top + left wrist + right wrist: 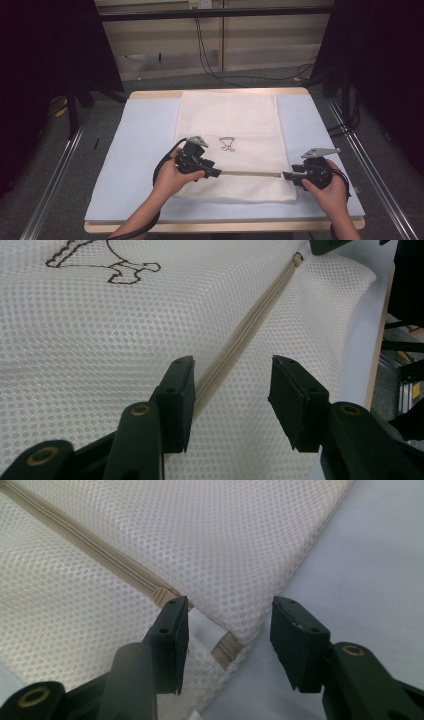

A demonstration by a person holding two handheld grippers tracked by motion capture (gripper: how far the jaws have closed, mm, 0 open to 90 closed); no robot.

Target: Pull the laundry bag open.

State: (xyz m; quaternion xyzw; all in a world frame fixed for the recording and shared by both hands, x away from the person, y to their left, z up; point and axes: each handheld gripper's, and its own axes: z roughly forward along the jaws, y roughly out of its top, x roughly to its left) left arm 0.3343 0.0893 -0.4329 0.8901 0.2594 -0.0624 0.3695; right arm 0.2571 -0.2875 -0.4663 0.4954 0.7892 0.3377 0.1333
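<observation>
Along the near edge of the mesh laundry bag [230,130], its zipper [250,174] runs crosswise between the gape-jawed left gripper [218,173] and right gripper [285,175], slider end nearest the right.

cream mesh bag [235,125] (beige zipper [240,337])

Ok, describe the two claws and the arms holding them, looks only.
Both claws are black. The left claw and the right claw each carry a grey three-cornered plate on top and trail a black cable. In the gripper views each has two flat, blocky black pads with small screw holes, on arms with brass-coloured rivets. The forearms are bare, no sleeves in view.
</observation>
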